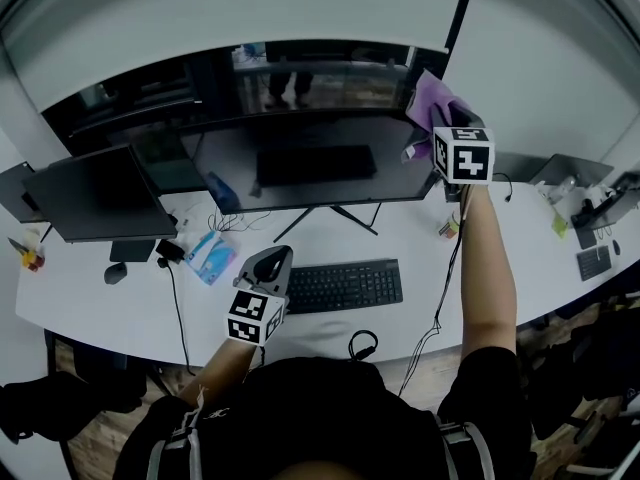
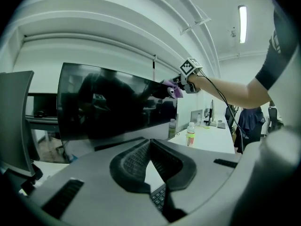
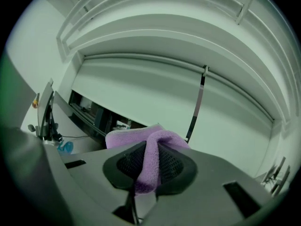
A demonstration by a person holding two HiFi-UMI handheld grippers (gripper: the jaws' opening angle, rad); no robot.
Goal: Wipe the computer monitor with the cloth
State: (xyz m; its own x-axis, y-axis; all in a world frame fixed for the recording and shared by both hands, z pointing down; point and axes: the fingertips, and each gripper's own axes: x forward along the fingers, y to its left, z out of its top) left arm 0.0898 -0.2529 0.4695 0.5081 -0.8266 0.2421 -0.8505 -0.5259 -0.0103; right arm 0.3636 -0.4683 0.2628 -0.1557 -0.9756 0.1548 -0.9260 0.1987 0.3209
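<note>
The wide dark monitor stands at the middle of the white desk. My right gripper is raised at the screen's upper right corner, shut on a purple cloth that lies against that corner. In the right gripper view the cloth is folded between the pads and bulges out past them. In the left gripper view, the monitor fills the left, with the cloth at its far top corner. My left gripper hovers low by the keyboard's left end, jaws together and holding nothing.
A second, smaller monitor stands at the left. A black keyboard, a mouse, a blue packet and cables lie on the desk. Small bottles stand right of the big monitor. A laptop sits far right.
</note>
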